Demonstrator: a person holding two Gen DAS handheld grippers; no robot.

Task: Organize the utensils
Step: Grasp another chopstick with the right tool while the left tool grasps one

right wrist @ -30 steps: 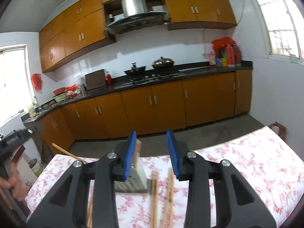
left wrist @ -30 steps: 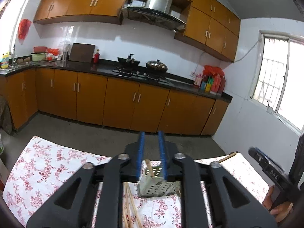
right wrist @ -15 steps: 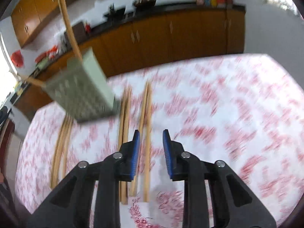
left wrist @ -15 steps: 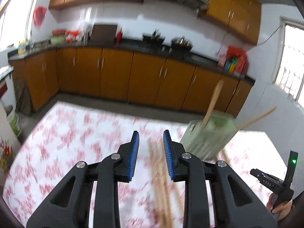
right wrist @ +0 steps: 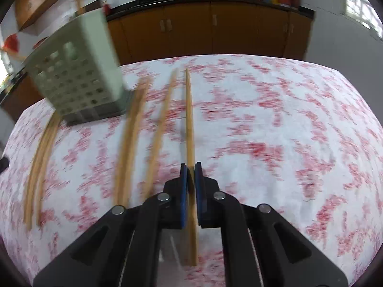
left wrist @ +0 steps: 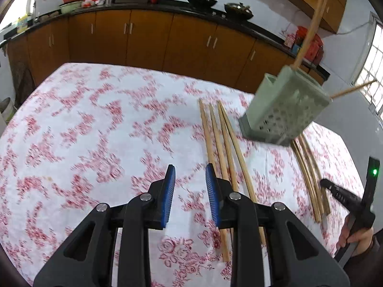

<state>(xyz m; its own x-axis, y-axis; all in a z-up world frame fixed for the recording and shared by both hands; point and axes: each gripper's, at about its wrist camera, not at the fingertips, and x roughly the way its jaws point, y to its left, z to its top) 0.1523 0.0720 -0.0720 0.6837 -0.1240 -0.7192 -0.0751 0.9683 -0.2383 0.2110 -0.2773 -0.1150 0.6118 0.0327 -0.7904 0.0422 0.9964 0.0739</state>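
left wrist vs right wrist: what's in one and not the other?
Left wrist only: left gripper open over bare cloth, the person's hand on the other handle, a green indicator light.

Right wrist only: right gripper shut on one chopstick.

Both: green perforated utensil holder with sticks in it, loose chopsticks on the floral tablecloth, kitchen cabinets behind.

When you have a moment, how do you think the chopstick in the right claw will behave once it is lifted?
The chopstick looks like straight wood, so it probably stays stiff. It is long and thin, and the right claw pinches it towards its near end, so the far end may droop or swivel. It likely weighs little, and a loose grip could let it slip.
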